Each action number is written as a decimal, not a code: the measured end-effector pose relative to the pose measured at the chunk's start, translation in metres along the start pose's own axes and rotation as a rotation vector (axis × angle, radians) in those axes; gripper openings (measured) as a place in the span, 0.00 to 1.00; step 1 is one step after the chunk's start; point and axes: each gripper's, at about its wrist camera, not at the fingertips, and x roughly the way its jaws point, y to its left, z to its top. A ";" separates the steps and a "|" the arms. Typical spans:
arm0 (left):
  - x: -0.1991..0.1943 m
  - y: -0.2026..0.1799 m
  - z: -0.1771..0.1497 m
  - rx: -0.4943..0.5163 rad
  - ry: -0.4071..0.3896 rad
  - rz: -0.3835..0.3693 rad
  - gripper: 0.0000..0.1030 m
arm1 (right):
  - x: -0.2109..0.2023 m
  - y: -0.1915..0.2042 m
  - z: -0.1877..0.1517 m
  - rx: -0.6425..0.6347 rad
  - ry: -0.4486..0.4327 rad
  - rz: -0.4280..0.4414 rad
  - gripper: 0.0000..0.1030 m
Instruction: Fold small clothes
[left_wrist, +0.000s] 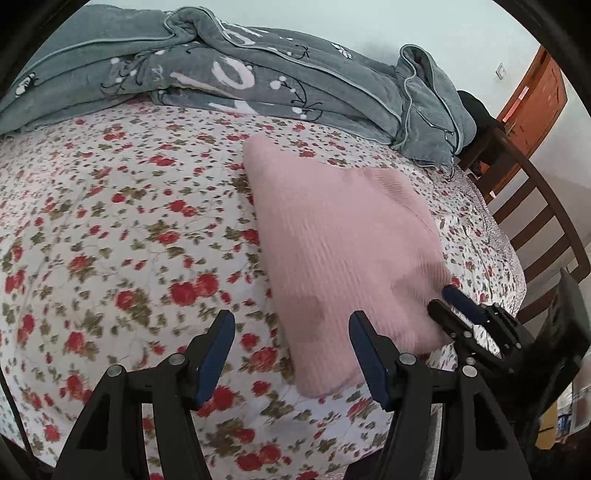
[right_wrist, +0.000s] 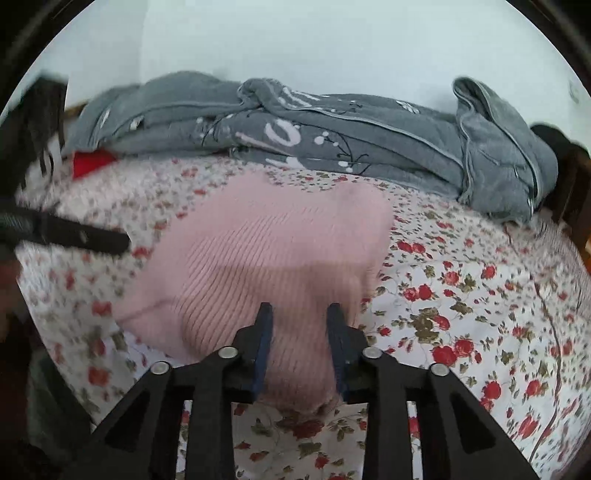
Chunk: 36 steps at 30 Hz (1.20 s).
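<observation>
A pink ribbed knit garment (left_wrist: 343, 236) lies folded flat on the floral bedsheet (left_wrist: 110, 221). My left gripper (left_wrist: 291, 332) hovers open over the sheet at the garment's near left edge, with nothing between its fingers. In the right wrist view the garment (right_wrist: 266, 251) fills the middle, and its near corner sits between the fingers of my right gripper (right_wrist: 299, 314). The jaws stand narrow around that corner, and the pads do not visibly press it. The left wrist view shows the right gripper (left_wrist: 441, 299) at the garment's right corner. A black finger (right_wrist: 74, 232) of the left gripper shows at far left.
A crumpled grey blanket (left_wrist: 240, 81) with white print runs along the far side of the bed. A dark wooden slatted frame (left_wrist: 535, 221) borders the right edge, with an orange door (left_wrist: 535, 99) behind it. Something red (right_wrist: 90, 160) peeks out under the blanket at left.
</observation>
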 end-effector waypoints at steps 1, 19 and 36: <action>0.002 -0.001 0.002 -0.002 0.002 -0.006 0.60 | -0.001 -0.005 0.004 0.020 0.003 0.005 0.37; 0.070 0.043 0.058 -0.171 0.084 -0.234 0.62 | 0.075 -0.072 0.053 0.355 0.186 0.123 0.61; 0.093 0.032 0.074 -0.180 0.098 -0.306 0.35 | 0.112 -0.092 0.044 0.495 0.239 0.295 0.38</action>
